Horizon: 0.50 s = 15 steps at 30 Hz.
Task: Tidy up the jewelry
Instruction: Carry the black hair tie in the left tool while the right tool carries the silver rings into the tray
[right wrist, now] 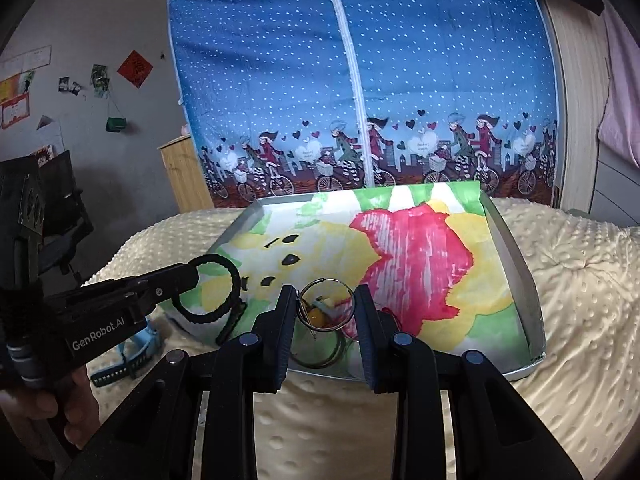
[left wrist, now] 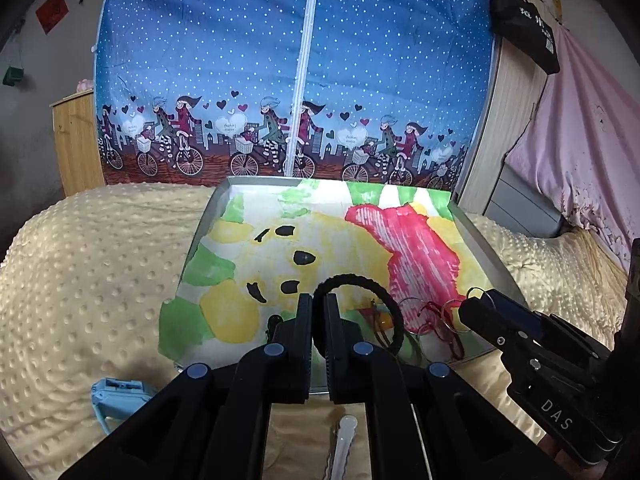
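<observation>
Left hand-held gripper [left wrist: 318, 312]: two flat black fingers with finely ribbed inner pads are carried on black linkage bars, each pivot being capped by a round blue-grey pin. On its side, as seen from the right wrist view, white lettering "GenRobot.AI" and a small silver screw are shown; a ribbed grey-black grip is enclosed by a hand [right wrist: 44, 412].

Right hand-held gripper [right wrist: 325, 304]: the same black linkage with blue-grey pivot caps is repeated. On its body, seen from the left wrist view, the white letters "DAS" and two small screws are displayed.
</observation>
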Motion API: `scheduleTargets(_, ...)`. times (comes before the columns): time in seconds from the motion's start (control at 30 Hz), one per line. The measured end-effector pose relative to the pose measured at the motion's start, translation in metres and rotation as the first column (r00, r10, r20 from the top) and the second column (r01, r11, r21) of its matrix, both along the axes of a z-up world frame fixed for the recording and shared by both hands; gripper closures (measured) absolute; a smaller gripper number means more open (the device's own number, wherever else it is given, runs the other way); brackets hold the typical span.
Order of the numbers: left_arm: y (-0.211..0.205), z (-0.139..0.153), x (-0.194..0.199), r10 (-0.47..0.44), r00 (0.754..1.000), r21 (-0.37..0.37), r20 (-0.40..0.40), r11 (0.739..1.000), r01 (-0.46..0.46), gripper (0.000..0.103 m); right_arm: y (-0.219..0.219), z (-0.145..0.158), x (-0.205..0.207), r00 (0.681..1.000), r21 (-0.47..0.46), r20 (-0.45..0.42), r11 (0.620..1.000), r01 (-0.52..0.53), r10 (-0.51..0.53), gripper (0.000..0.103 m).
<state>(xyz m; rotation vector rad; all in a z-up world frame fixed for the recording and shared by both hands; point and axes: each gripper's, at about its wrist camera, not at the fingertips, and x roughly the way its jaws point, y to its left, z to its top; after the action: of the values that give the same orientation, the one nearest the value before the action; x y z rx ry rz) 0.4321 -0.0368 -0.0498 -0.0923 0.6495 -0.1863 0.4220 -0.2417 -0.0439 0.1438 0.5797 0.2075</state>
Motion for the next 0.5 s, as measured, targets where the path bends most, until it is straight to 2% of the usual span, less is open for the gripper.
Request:
scheduleTargets(0.17, -0.003, -0.021, 0.015, 0.005, 0.997, 0.010, -0.082, 1.000, -0.004, 0.097, -0.001, -0.027, 0.015, 0.996, -0.028, -0.088, 0.999, 0.033, -0.035, 0.077)
scheduleTargets(0.47, -0.003, -0.032, 0.015, 0.019, 0.994, 0.034, -0.111, 0.999, -0.016, 0.097, -0.005, -0.036, 0.020, 0.991, -0.024, -0.119, 0.998, 0.057, -0.059, 0.076)
scheduleTargets(0.5, -0.002, -0.032, 0.015, 0.021, 0.993, 0.030, -0.116, 0.999, -0.017, 0.096, -0.005, -0.036, 0.019, 0.991, -0.024, -0.120, 0.998, 0.061, -0.063, 0.073)
